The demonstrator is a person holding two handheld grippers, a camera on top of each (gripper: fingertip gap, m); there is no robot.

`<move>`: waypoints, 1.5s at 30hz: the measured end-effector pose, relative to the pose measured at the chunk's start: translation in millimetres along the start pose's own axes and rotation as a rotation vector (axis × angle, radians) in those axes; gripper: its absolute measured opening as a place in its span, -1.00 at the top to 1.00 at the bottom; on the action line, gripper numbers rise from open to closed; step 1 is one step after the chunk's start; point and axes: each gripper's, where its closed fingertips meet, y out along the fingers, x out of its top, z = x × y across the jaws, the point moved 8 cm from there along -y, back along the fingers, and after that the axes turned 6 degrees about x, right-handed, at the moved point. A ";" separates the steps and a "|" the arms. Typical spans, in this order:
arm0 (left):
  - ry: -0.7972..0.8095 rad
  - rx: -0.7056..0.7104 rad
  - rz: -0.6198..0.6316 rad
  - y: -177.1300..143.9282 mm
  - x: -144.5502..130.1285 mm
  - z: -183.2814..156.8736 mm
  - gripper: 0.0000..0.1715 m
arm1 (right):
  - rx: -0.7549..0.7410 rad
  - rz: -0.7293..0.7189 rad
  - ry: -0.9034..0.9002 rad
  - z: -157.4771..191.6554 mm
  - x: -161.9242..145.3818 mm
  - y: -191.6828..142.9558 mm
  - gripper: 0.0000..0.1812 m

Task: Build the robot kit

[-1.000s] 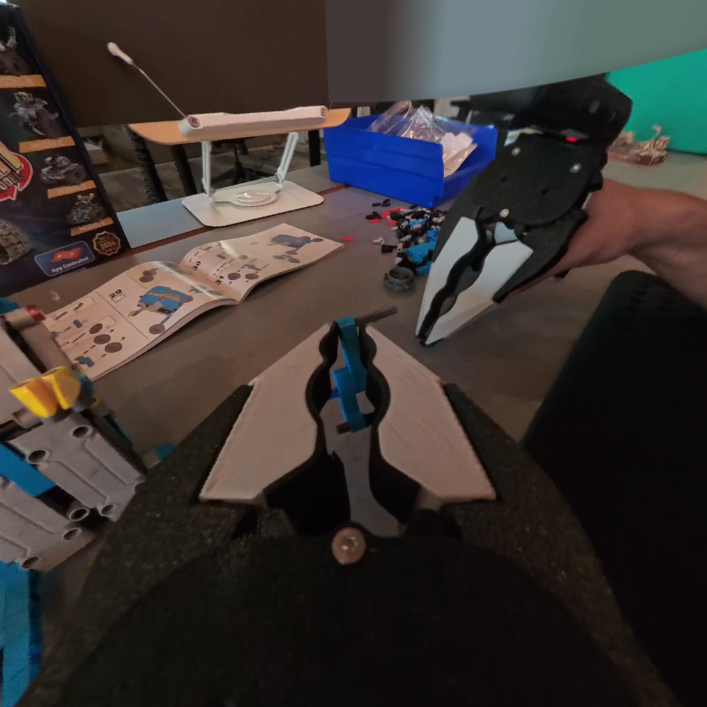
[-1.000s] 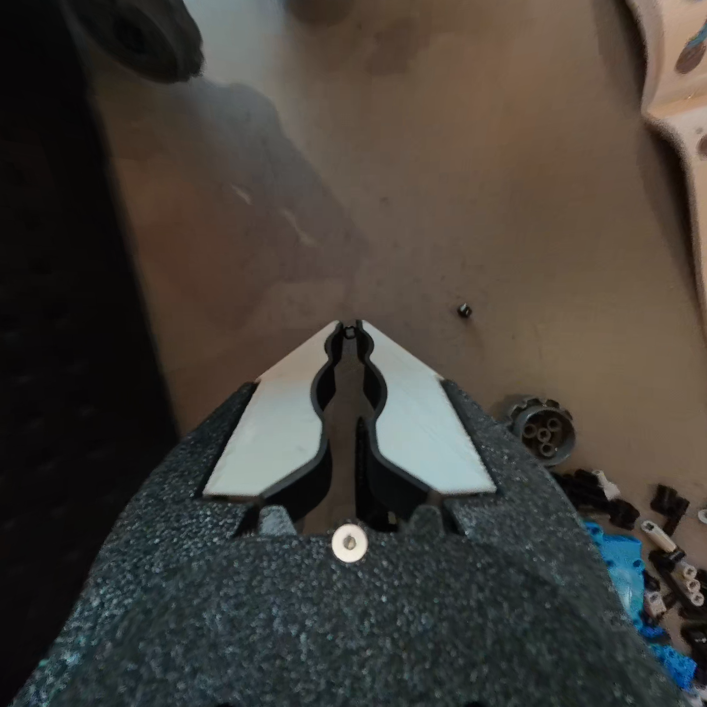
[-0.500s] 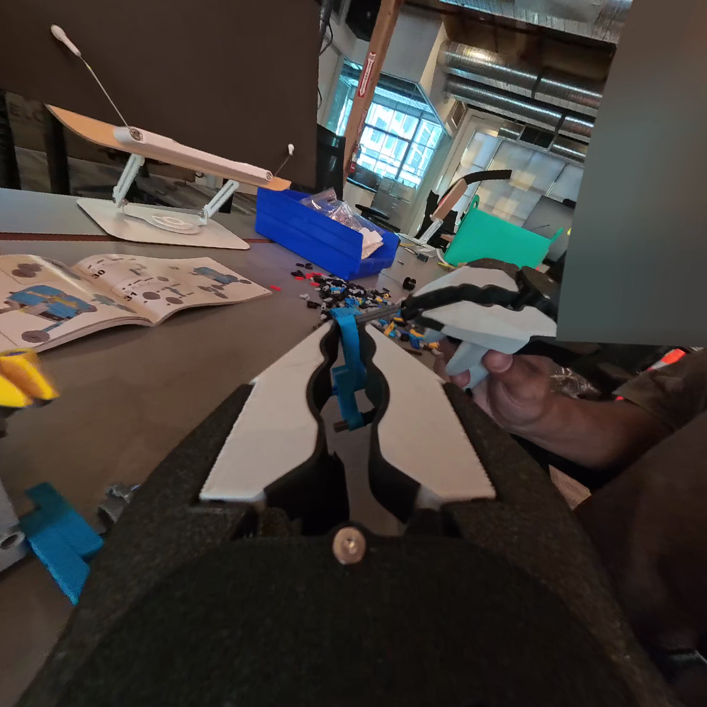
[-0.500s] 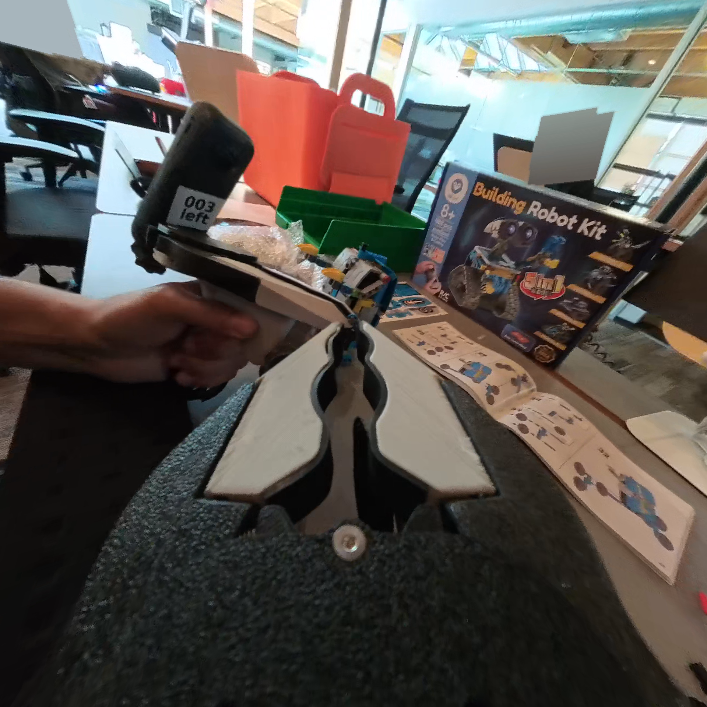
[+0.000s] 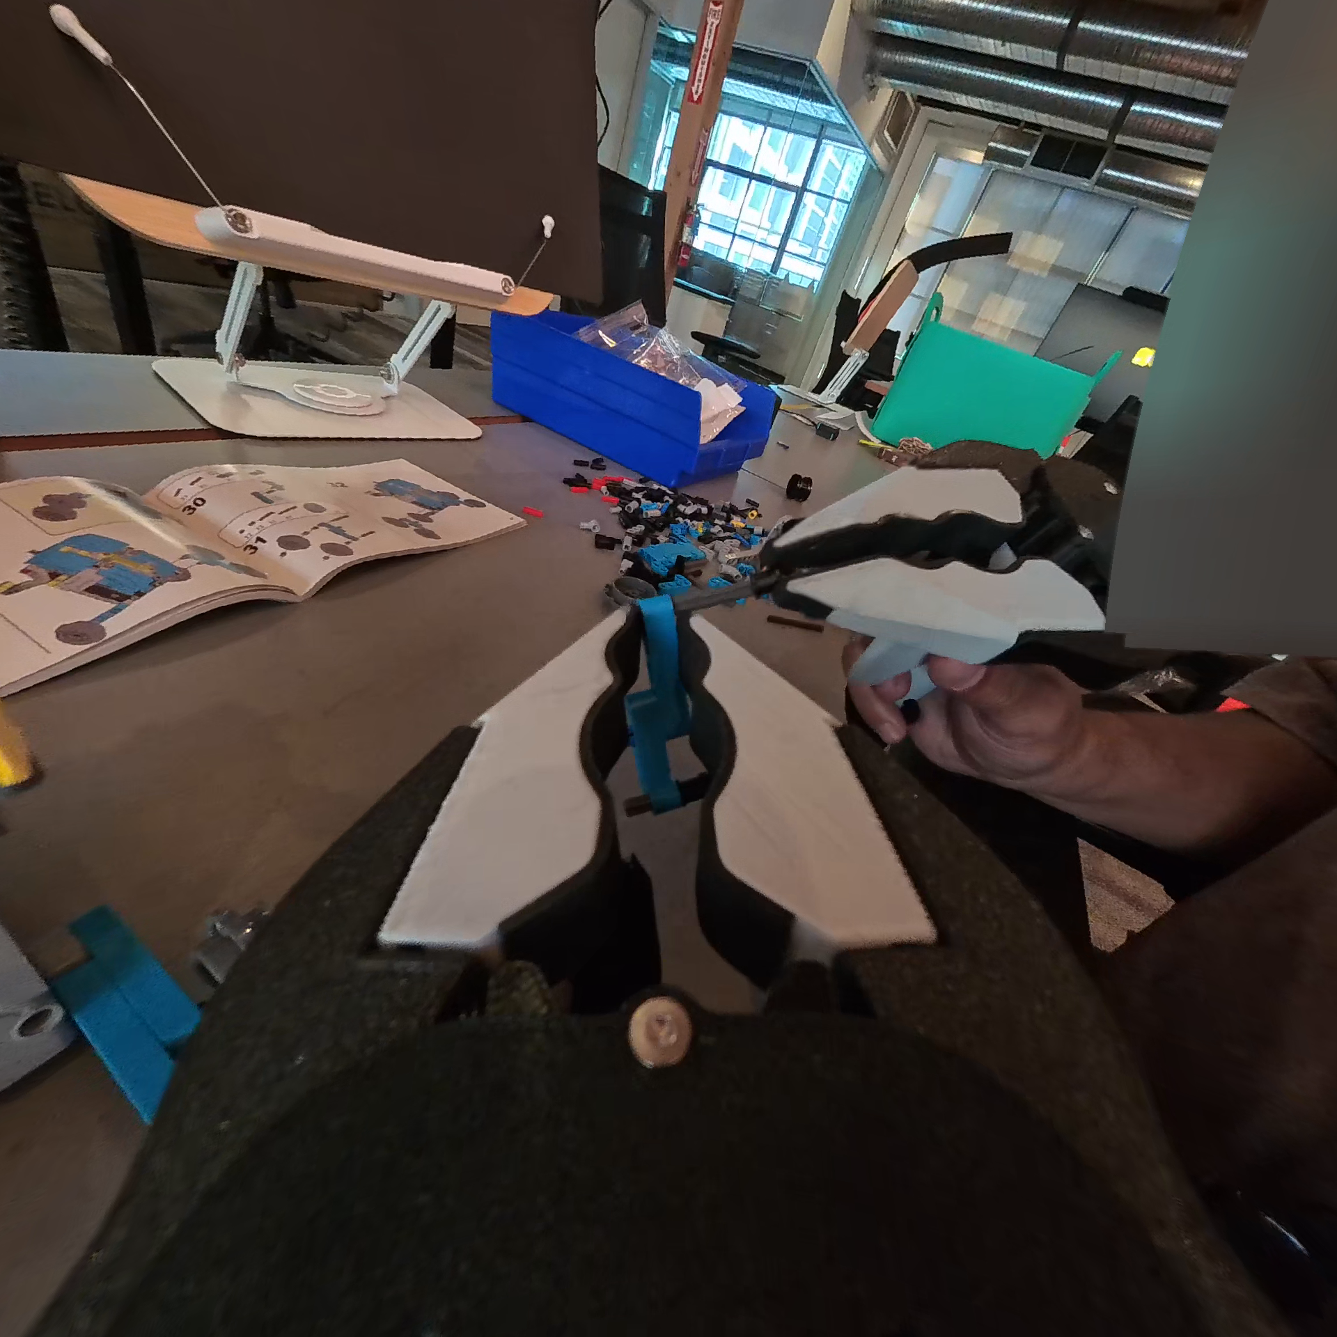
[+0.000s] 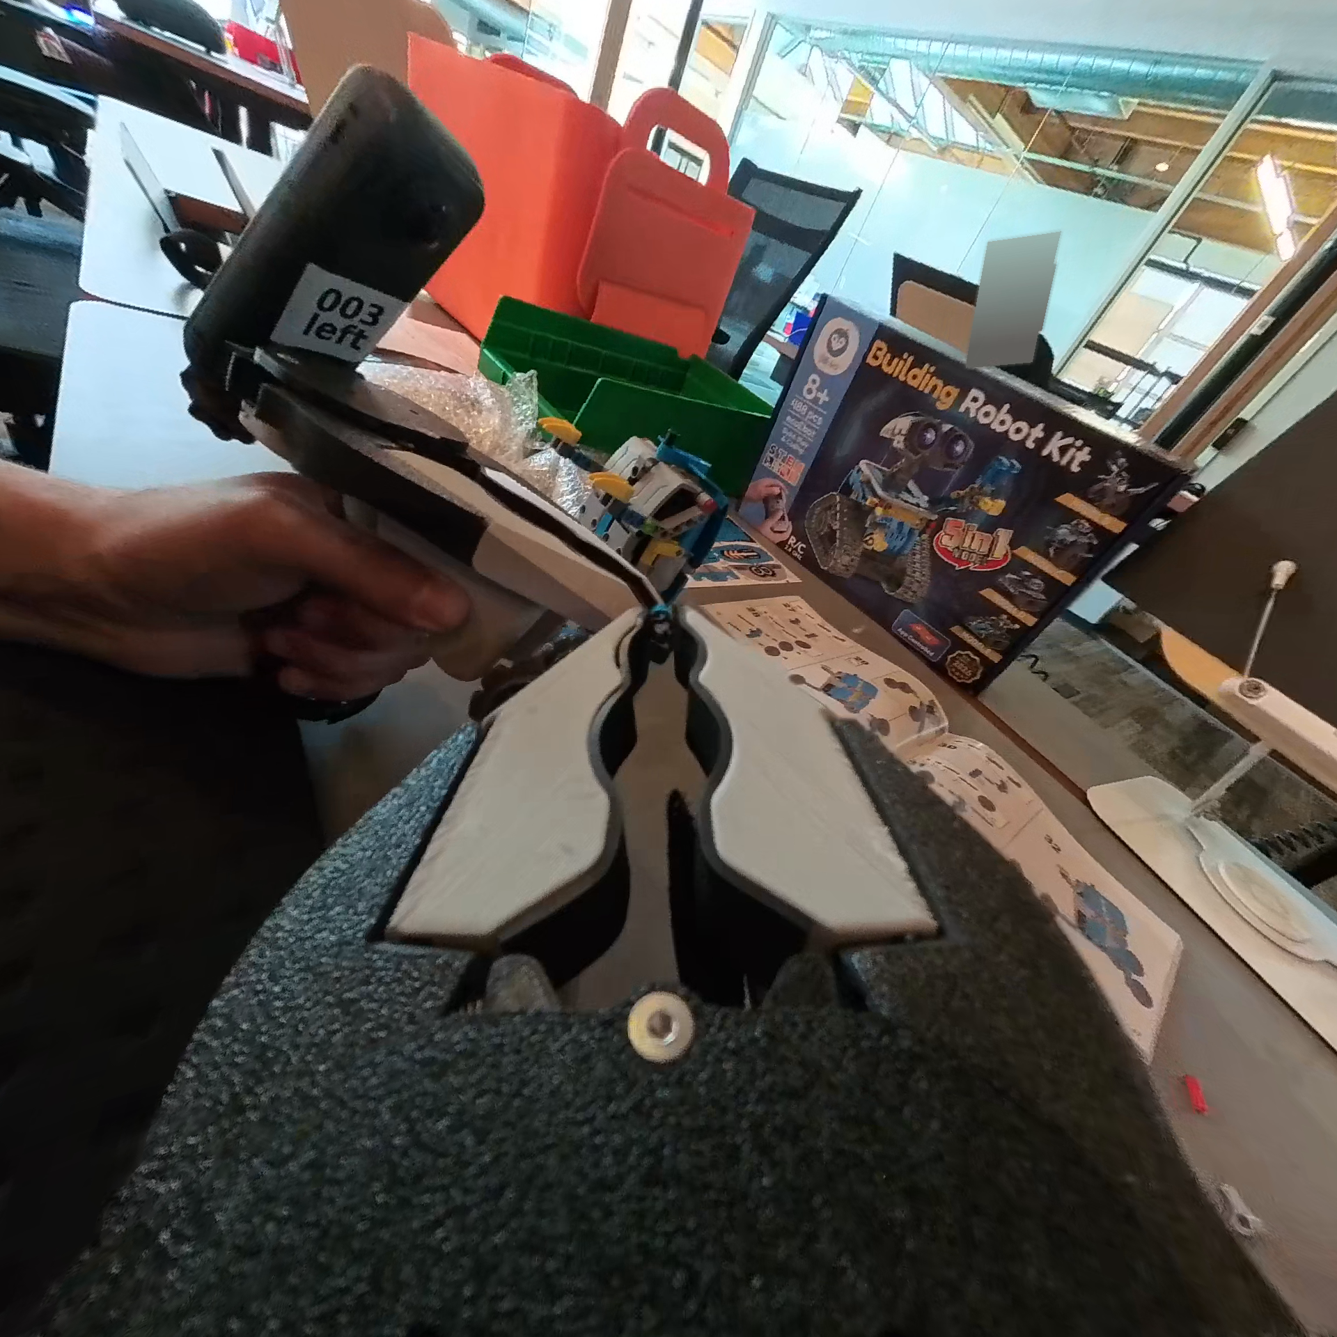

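My left gripper (image 5: 660,615) is shut on a blue brick piece (image 5: 662,694) held upright above the grey table. A dark axle (image 5: 712,595) sticks out of the piece's top toward the right. My right gripper (image 5: 770,575) comes in from the right, hand-held, with its tips at the free end of that axle. In the right wrist view my right gripper (image 6: 658,624) is shut on a small black piece (image 6: 660,631), tip to tip with the left gripper (image 6: 651,593). The joint between piece and axle is hidden.
An open instruction booklet (image 5: 239,535), a pile of loose small pieces (image 5: 680,521), a blue bin (image 5: 615,398) and a white stand (image 5: 325,391) lie beyond. A partly built model (image 6: 651,499), the kit box (image 6: 962,521), a green tray (image 6: 651,391) and an orange bag (image 6: 579,217) stand behind. Left and right tips are no more than a few centimetres apart.
My right gripper lifted from the table with the small black piece and swung up to meet the axle. My left gripper turned right and held the blue piece steady.
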 end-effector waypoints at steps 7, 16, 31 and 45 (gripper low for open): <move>-0.023 -0.019 0.026 2.0 -2.2 1.1 0.90 | 0.017 0.004 0.003 0.6 -3.3 1.5 0.95; -0.110 -0.153 0.005 -0.1 -0.4 0.0 0.90 | 0.028 -0.019 -0.149 14.3 0.5 0.6 1.00; 0.132 0.248 0.044 -17.2 1.0 20.0 0.90 | 0.259 0.392 0.406 -48.4 -87.0 -16.0 1.00; -0.144 0.566 -0.417 -187.9 29.9 73.4 0.90 | 0.527 0.440 0.328 -3.0 -62.0 58.3 0.67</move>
